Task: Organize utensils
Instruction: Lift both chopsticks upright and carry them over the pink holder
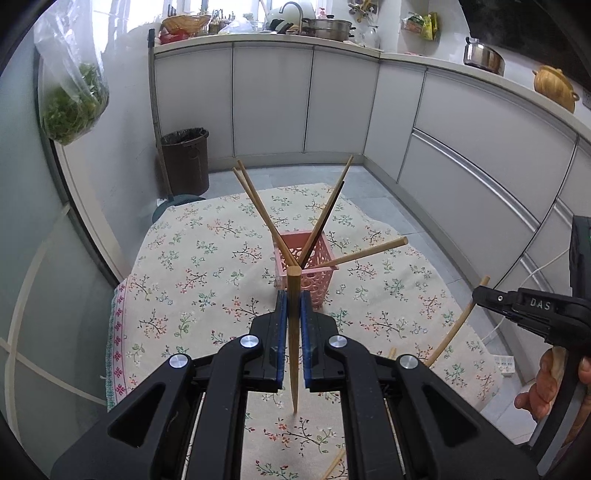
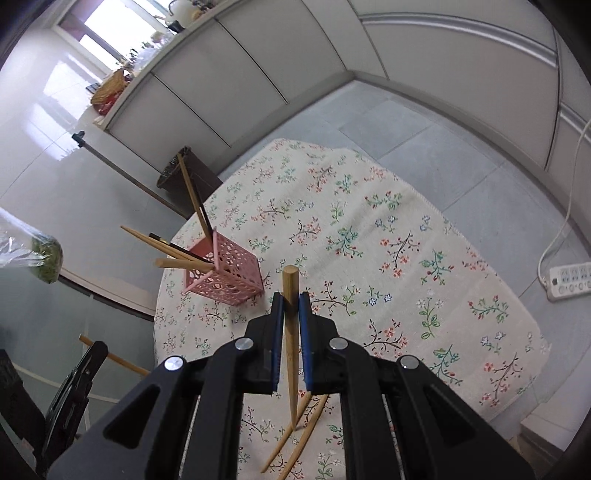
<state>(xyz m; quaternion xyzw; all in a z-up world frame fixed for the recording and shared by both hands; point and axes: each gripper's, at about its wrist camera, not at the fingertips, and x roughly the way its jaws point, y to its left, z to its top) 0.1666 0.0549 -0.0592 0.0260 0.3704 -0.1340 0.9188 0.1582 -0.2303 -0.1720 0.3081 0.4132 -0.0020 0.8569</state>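
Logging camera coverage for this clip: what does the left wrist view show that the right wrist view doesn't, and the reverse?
Only the left wrist view shows the countertop pots and the person's hand holding the right gripper.

Only the right wrist view shows the power strip on the floor and two loose chopsticks lying on the tablecloth.

Both show the pink basket of chopsticks, the floral tablecloth, and each gripper clamping a chopstick.

Pale grey cabinets [image 1: 269,99] curve round the kitchen beneath a worktop [image 1: 258,37] crowded with pots – daylight comes through the window [image 2: 107,26] – while on the grey tiled floor [image 2: 443,140] stand a dark bin [image 1: 184,160], a white power strip [image 2: 570,280] and the table under a floral cloth [image 2: 369,229].
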